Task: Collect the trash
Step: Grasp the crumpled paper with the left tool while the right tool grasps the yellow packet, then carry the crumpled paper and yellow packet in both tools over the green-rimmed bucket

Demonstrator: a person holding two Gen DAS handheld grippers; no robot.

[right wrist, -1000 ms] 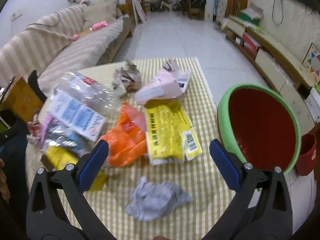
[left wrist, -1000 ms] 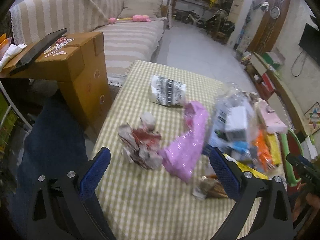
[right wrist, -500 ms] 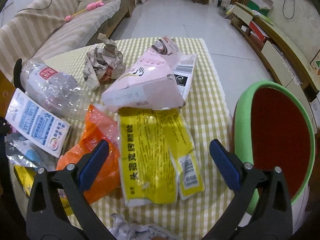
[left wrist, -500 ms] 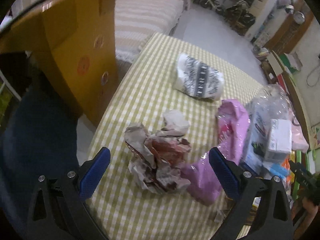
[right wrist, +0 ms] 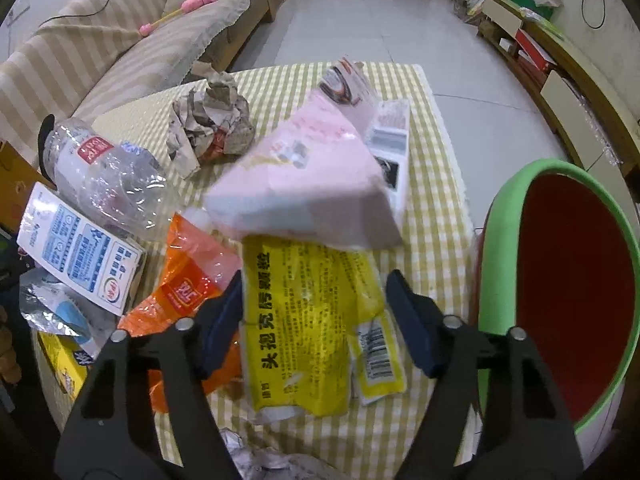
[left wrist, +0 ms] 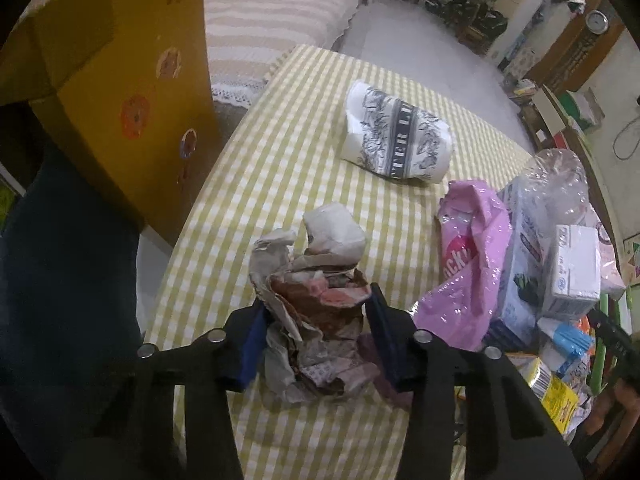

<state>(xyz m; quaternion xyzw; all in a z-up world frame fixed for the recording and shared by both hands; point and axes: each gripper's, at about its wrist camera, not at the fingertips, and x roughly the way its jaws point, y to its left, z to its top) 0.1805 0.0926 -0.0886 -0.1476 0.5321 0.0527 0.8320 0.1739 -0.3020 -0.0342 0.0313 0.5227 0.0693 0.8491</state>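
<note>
In the left wrist view my left gripper (left wrist: 316,336) is shut on a crumpled ball of brown and white paper (left wrist: 316,292) on the checked table (left wrist: 280,152). In the right wrist view my right gripper (right wrist: 316,320) has closed in on both sides of a yellow plastic wrapper (right wrist: 304,320); its pads touch the wrapper's edges. A pink pack (right wrist: 308,184) lies over the wrapper's far end. The green bin with a red inside (right wrist: 576,280) stands at the right, beside the table.
Left view: a black-and-white paper cup (left wrist: 396,140), a pink bag (left wrist: 468,264), cartons (left wrist: 576,264) and a cardboard box (left wrist: 112,60) at left. Right view: an orange bag (right wrist: 188,280), a crushed bottle (right wrist: 104,176), a blue-print leaflet (right wrist: 80,252), another paper ball (right wrist: 212,120), grey crumpled paper (right wrist: 260,460).
Both grippers moved forward and down and closed from wide open: the left onto the crumpled paper ball, the right around the yellow wrapper.
</note>
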